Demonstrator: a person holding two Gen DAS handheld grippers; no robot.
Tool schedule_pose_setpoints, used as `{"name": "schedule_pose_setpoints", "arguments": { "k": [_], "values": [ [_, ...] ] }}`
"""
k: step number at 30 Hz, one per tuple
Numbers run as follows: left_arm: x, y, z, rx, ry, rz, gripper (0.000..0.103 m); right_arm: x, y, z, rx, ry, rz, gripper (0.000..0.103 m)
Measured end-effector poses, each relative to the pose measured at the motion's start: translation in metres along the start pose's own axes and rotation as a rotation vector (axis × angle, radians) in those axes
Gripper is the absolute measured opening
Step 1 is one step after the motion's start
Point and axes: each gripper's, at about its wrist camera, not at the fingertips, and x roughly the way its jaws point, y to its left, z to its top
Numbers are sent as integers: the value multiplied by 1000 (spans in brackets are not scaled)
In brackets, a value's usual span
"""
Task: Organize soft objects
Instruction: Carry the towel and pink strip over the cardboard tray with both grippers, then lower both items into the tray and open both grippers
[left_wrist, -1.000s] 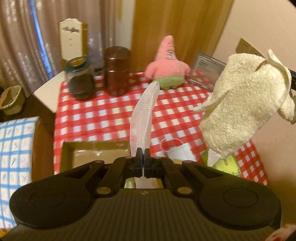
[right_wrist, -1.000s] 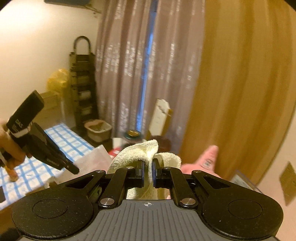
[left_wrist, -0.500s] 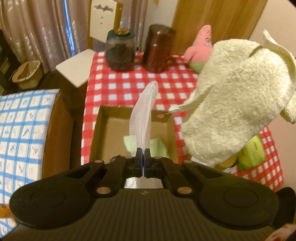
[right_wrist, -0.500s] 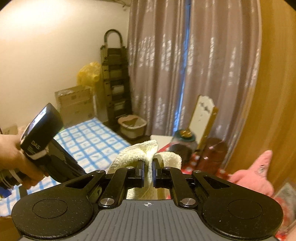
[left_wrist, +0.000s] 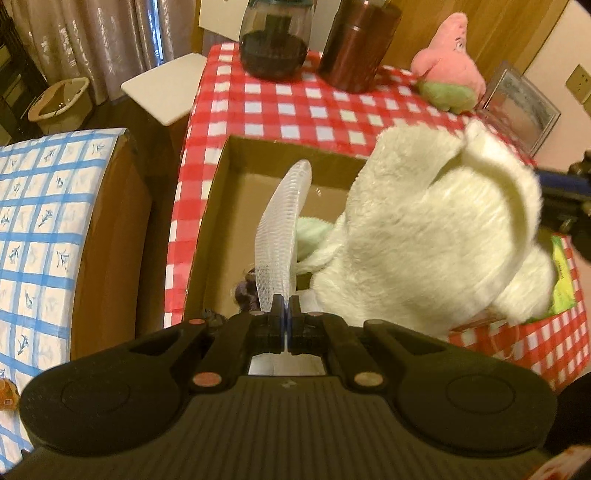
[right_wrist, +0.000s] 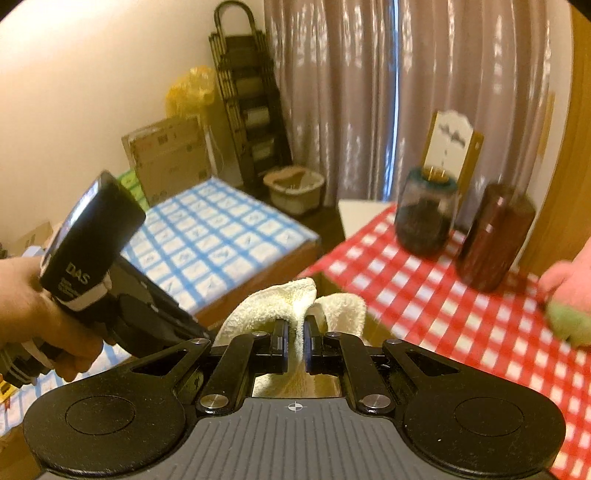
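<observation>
Cream towel (left_wrist: 436, 236) hangs clamped in right gripper (right_wrist: 295, 341) fingers, over the right half of the cardboard box (left_wrist: 236, 177) on the counter. Left gripper (left_wrist: 286, 308) pinches a white mesh sleeve (left_wrist: 282, 229), long axis pointing far over the box; towel probably just needs lowering straight down.

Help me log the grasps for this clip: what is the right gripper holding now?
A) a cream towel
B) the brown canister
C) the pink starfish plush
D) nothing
A: the right gripper has its fingers pinched on a fold of the cream towel, which hangs over the cardboard box in the left wrist view.
</observation>
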Motion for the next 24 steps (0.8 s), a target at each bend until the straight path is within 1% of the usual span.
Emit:
{"name": "schedule_pose_setpoints", "arguments": {
  "k": [7,15,18,21,23,24],
  "values": [
    [22,4,-9,14,12,23,0,33,-4,-26,20,75,3,8],
    [43,6,-6,42,24,35,2,56,-3,-39,26,141,19,8],
    [50,6,-5,53,30,40,7,66,-2,-43,30,165,18,8],
    [55,7,-7,58,28,33,9,77,-3,-46,46,185,7,8],
    [57,10,-8,57,25,32,17,83,-3,-47,45,196,-5,8],
    [58,12,-8,56,22,33,18,87,-3,-47,44,201,-11,8]
  ]
}}
